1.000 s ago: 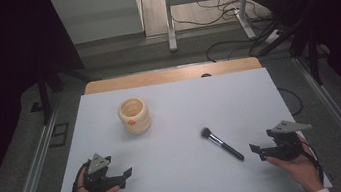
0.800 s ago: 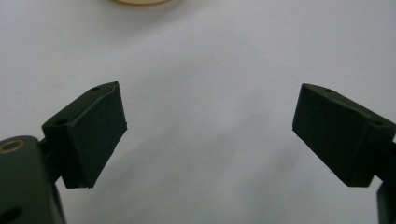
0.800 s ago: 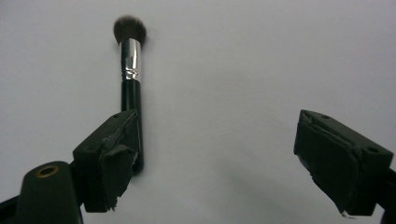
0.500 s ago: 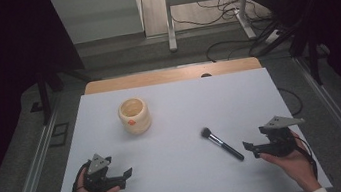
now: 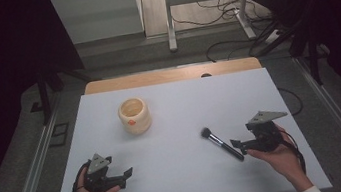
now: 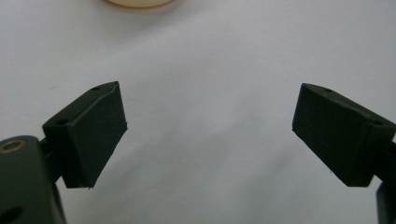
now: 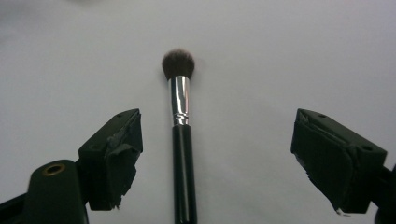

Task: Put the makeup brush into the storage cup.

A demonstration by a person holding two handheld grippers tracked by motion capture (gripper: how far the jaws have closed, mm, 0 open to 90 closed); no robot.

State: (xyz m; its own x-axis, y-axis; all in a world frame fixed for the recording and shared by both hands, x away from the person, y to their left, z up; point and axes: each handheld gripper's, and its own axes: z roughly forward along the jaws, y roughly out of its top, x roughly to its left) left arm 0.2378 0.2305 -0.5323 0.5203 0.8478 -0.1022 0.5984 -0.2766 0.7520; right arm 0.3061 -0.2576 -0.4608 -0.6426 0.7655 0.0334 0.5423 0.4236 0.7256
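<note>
Straddling the brush point(image 7: 182, 140) handle with my right tool point(image 5: 240, 143), jaws apart, nothing gripped yet. Brush lies flat near the worktop's point(image 5: 185, 104) right front, bristles pointing away from me. Left tool point(image 5: 125, 179) rests at the left front, jaws apart, empty. Cup point(image 5: 134, 115) stands left of centre, untouched. My guess: pickup not yet made, everything left to do.

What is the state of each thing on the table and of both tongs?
Makeup brush: lying flat on the table, its handle between the open right jaws, not gripped.
Cream jar: upright, no lid on it.
Left tongs: open, holding nothing.
Right tongs: open, at the brush handle's end.
</note>
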